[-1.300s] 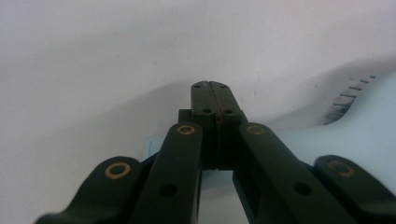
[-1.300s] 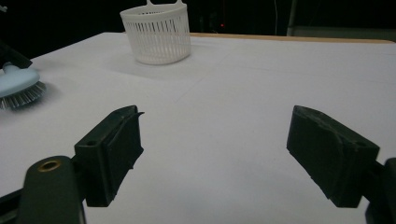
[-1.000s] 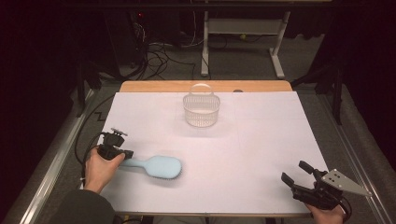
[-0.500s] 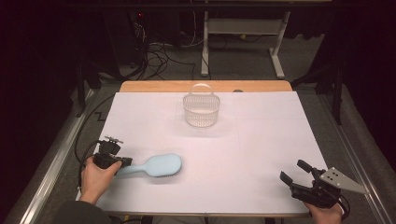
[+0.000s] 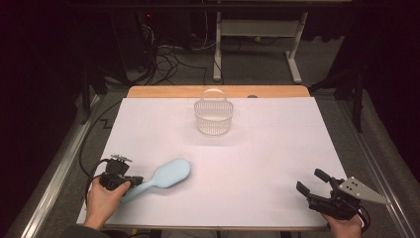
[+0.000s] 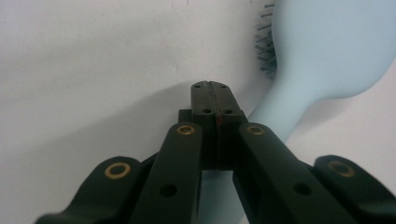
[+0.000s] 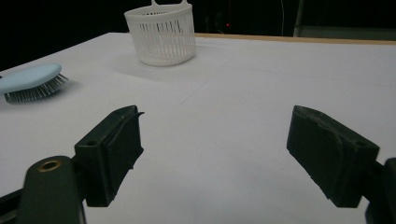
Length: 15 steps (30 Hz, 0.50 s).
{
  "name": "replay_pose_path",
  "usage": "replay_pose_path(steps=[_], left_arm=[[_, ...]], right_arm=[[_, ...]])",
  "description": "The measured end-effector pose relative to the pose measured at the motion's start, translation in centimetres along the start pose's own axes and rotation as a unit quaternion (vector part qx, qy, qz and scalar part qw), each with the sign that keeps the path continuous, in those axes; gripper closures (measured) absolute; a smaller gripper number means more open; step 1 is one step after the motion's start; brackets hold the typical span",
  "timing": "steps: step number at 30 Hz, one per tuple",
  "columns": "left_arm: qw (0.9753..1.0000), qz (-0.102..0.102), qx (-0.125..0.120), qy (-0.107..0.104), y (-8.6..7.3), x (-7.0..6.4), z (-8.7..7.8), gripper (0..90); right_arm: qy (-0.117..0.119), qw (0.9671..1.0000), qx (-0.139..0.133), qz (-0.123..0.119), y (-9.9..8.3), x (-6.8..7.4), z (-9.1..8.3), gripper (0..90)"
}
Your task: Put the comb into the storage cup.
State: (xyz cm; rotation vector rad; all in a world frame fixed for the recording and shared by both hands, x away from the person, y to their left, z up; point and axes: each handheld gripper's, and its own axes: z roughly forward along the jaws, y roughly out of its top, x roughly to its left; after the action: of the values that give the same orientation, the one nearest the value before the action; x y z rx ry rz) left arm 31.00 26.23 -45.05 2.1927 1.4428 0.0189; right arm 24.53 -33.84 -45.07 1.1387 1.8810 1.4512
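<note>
Near the front left corner of the desk point(image 5: 277, 148) lies a pale blue hairbrush point(image 5: 163, 176), bristles down, its head pointing toward the middle and its handle running back toward the person's left hand. The left gripper point(image 6: 212, 100) sits right over that handle; its fingers are pressed flat together with no gap between them, and the handle passes beside and beneath them rather than between them, so they grip nothing. At the front right corner the right gripper point(image 5: 311, 182) rests low over the white desk covering, its fingers spread wide apart and empty, well away from the brush. A small white slatted basket point(image 5: 213, 116) with a hoop handle stands upright near the middle of the far edge.
</note>
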Motion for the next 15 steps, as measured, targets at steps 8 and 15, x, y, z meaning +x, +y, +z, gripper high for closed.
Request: replay_pose_path(steps=[8,15], left_arm=[[0.9999,0.008,0.003,-0.009,-0.7,-0.6,0.1,90.0],[0.9998,0.008,-0.003,-0.015,-1.0,-1.1,0.1,90.0]], right_arm=[[0.002,1.0000,0.000,-0.001,0.0,0.0,0.1,18.6],[0.002,1.0000,0.000,0.000,0.0,0.0,0.1,18.6]])
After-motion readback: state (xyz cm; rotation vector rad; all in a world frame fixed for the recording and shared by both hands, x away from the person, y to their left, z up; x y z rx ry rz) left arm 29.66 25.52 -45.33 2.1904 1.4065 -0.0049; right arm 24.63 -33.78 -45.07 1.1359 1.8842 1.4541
